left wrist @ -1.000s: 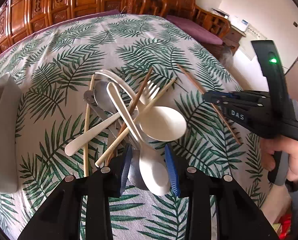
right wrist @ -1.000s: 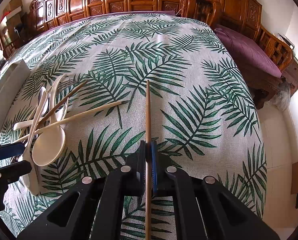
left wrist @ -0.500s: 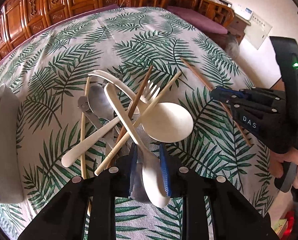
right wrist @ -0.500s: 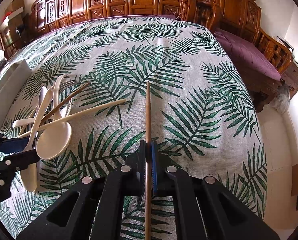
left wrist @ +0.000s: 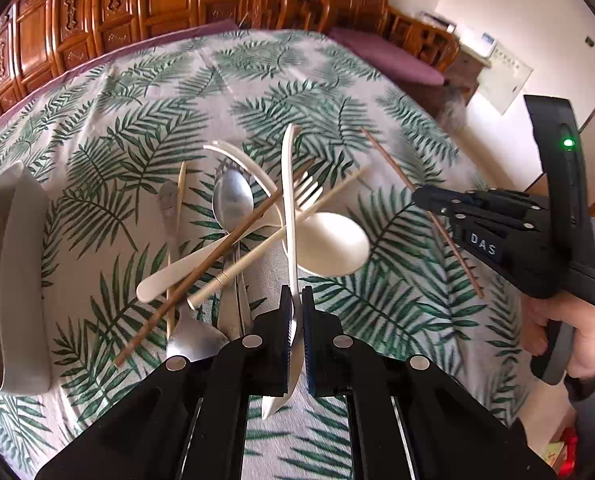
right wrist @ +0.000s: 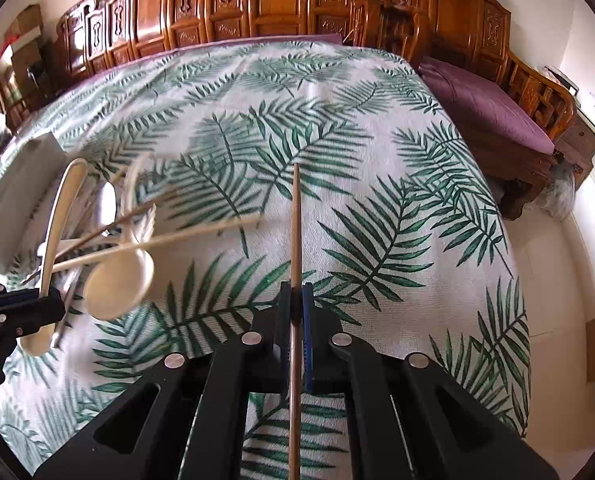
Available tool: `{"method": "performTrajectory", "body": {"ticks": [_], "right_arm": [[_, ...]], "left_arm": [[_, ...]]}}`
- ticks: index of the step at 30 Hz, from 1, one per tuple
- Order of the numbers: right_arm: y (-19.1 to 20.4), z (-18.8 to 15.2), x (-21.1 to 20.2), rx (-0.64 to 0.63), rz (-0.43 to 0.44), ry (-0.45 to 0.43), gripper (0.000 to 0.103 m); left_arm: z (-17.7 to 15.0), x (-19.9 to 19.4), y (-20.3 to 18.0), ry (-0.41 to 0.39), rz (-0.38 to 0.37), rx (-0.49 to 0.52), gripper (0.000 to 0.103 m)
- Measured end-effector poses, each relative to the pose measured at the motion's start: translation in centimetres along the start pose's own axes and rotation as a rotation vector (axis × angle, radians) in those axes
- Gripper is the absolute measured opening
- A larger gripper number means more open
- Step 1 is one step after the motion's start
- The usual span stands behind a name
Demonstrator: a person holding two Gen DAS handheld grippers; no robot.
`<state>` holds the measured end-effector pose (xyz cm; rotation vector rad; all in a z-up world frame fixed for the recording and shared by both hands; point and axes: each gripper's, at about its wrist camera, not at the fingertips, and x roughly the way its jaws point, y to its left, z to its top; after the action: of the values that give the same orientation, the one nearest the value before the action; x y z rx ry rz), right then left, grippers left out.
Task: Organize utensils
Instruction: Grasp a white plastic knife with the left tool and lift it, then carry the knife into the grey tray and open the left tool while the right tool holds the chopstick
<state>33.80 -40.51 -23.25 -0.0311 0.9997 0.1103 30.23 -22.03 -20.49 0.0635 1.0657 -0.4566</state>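
Observation:
My left gripper (left wrist: 296,312) has its jaws closing tight on a white plastic spoon (left wrist: 288,200). The spoon stands on edge, with its handle rising over the pile and its bowl end sticking out below the pads. Under it lie a large cream spoon (left wrist: 329,244), a metal spoon (left wrist: 233,200), a pale fork (left wrist: 309,190), a brown chopstick (left wrist: 217,256) and a cream chopstick (left wrist: 257,254), all crossed on the leaf-print cloth. Right of the pile, my right gripper (right wrist: 296,304) is shut on another brown chopstick (right wrist: 296,220), held above the cloth.
A grey tray (left wrist: 13,272) sits at the table's left edge, beside the pile. Carved wooden chairs and a bench with a purple cushion (right wrist: 485,108) stand beyond the far and right edges. A hand (left wrist: 577,340) grips the right tool.
The left jaws have shut on the white spoon. It has turned on edge and risen off the pile, handle tilting up. The right gripper keeps the chopstick and stays put.

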Motion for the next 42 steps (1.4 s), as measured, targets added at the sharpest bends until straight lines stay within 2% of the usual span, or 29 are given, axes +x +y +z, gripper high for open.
{"method": "performTrajectory", "body": {"ticks": [11,16,23,33,42], "right_arm": [[3.6,1.9,-4.2,-0.026,0.034,-0.059,0.006],[7.1,3.0,-5.7,-0.054,0.075,-0.089,0.006],[13.1,4.3,-6.3,-0.099,0.154,-0.111,0.006],[20.1,5.6,-6.9,-0.147,0.240,-0.123,0.006],[24.0,6.4,-7.1,-0.181,0.274,-0.122,0.006]], "left_arm": [[-0.1,-6.3,2.3,-0.108,-0.045,-0.030,0.004],[-0.1,-9.3,5.1,-0.151,-0.006,-0.040,0.004],[-0.8,-12.1,11.4,-0.172,0.075,-0.093,0.004],[-1.1,-12.3,18.8,-0.154,0.150,-0.182,0.004],[-1.1,-10.8,22.1,-0.136,0.169,-0.226,0.004]]}}
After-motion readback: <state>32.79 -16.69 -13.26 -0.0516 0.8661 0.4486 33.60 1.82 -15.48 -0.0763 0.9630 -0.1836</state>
